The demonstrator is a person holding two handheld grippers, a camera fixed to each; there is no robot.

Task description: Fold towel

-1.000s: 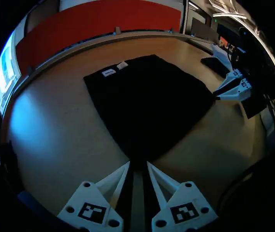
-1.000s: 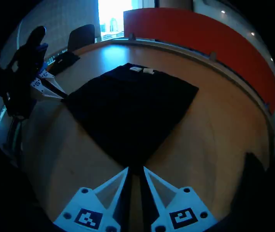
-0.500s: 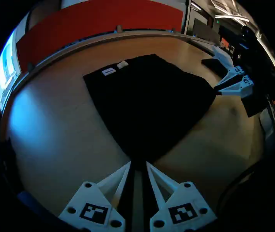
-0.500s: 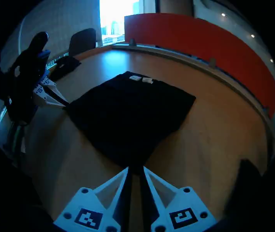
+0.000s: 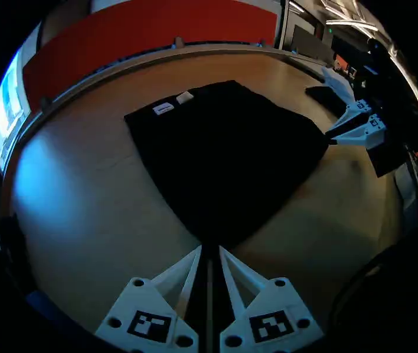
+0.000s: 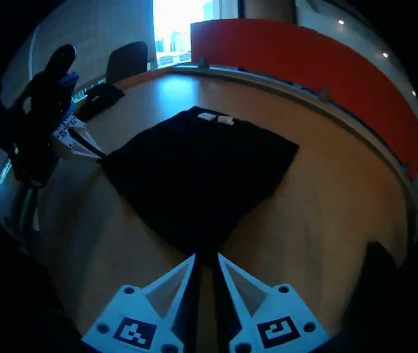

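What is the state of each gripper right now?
Left tongs: closed on a corner of the black towel.
Right tongs: towel corner between them; whether they grip it cannot be told.
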